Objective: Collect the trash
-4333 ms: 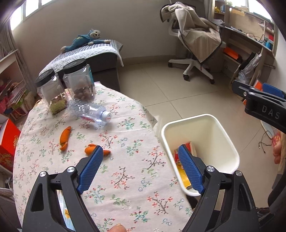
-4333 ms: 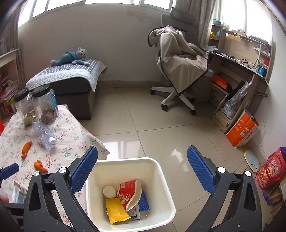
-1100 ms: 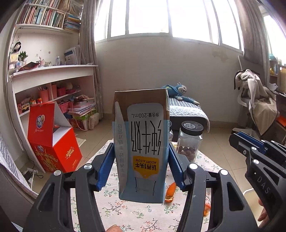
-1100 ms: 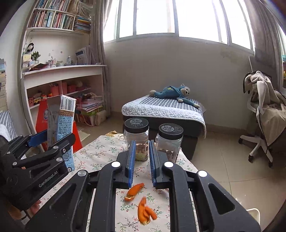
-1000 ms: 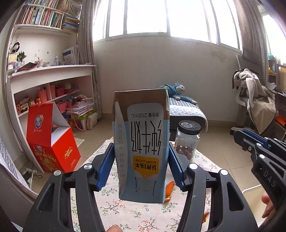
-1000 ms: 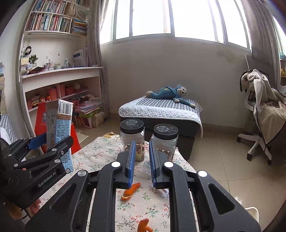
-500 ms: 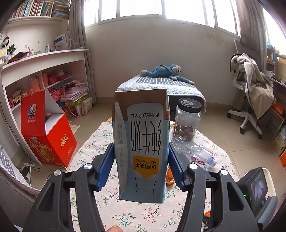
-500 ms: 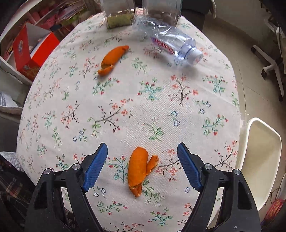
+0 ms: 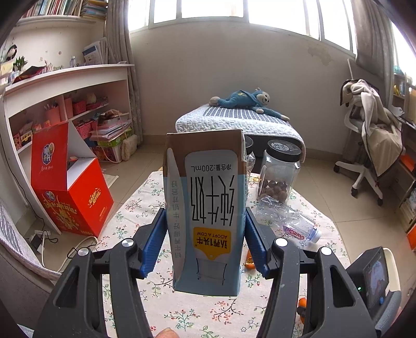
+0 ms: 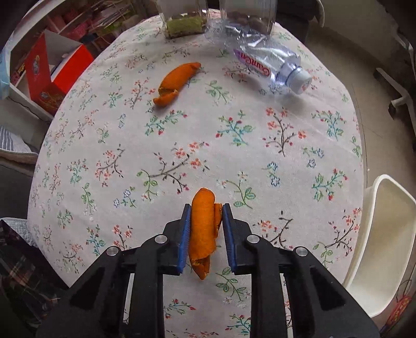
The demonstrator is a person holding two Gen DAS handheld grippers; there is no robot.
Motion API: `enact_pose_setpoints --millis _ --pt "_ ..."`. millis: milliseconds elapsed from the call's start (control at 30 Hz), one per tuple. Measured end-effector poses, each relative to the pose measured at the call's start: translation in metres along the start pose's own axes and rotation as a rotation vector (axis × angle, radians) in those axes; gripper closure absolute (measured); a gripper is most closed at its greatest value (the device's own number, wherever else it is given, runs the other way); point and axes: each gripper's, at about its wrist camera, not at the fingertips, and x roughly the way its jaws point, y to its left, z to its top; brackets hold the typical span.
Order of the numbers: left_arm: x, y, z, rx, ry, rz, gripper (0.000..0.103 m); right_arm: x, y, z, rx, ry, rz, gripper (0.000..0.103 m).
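The left hand-held gripper pinches an upside-down milk carton mid-frame, while the right hand-held gripper squeezes an orange peel on the counter.

Ahead of me bright windows top a pale wall; a quilted bed sits below, white shelving left, a draped office chair right, on beige floor tiles.

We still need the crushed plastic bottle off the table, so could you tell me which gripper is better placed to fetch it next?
Neither is free. The left gripper holds the milk carton; the right gripper pinches an orange peel, closer to the bin.
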Motion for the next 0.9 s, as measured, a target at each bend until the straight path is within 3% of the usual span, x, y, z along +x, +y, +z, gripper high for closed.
enact_pose_setpoints --millis 100,267,433,633,900 --pt "0.001 0.005 0.003 -0.023 -0.009 0.012 0.046 -0.027 0.008 0.022 0.01 -0.143 0.013 0.081" --pt "0.001 0.007 0.005 -0.037 -0.034 0.04 0.046 -0.08 0.012 0.049 -0.001 -0.42 -0.039 0.081" --pt "0.003 -0.003 0.005 -0.029 -0.044 0.053 0.046 -0.115 0.006 0.062 -0.005 -0.599 -0.072 0.081" --pt "-0.007 -0.018 0.009 -0.031 -0.081 0.032 0.046 -0.135 -0.003 0.054 -0.001 -0.704 -0.108 0.081" --pt "-0.024 -0.047 0.016 -0.019 -0.121 -0.02 0.046 -0.155 -0.025 0.039 0.023 -0.764 -0.159 0.081"
